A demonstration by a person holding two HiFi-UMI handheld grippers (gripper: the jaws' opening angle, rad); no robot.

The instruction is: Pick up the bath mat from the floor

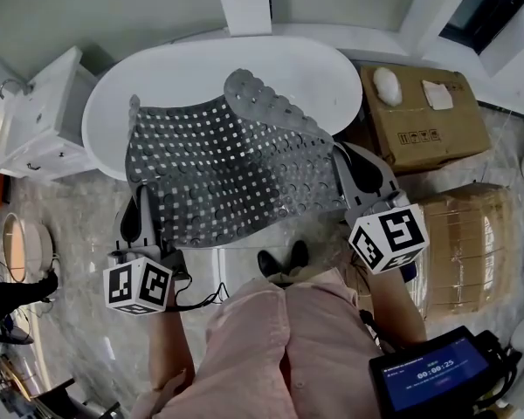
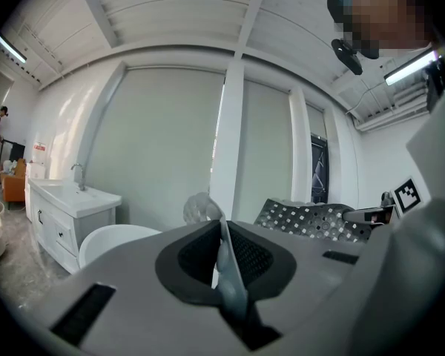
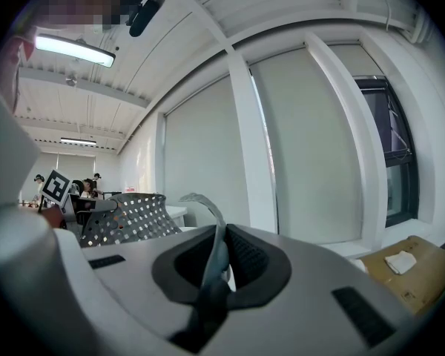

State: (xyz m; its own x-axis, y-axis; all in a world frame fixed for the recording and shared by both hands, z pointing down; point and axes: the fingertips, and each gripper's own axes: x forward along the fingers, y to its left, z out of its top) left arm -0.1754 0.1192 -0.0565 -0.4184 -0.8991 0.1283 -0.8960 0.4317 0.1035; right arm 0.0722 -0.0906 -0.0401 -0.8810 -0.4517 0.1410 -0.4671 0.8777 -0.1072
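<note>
White oval bathtub behind; grey perforated bath mat, corner curled over.

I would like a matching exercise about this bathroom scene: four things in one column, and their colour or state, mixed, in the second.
1 bath mat
2 bathtub
3 cardboard box
4 left gripper

a brown, beside the tub
b shut on the mat's edge
c grey, full of holes
d white, oval

Pairs: 1-c, 2-d, 3-a, 4-b
</note>
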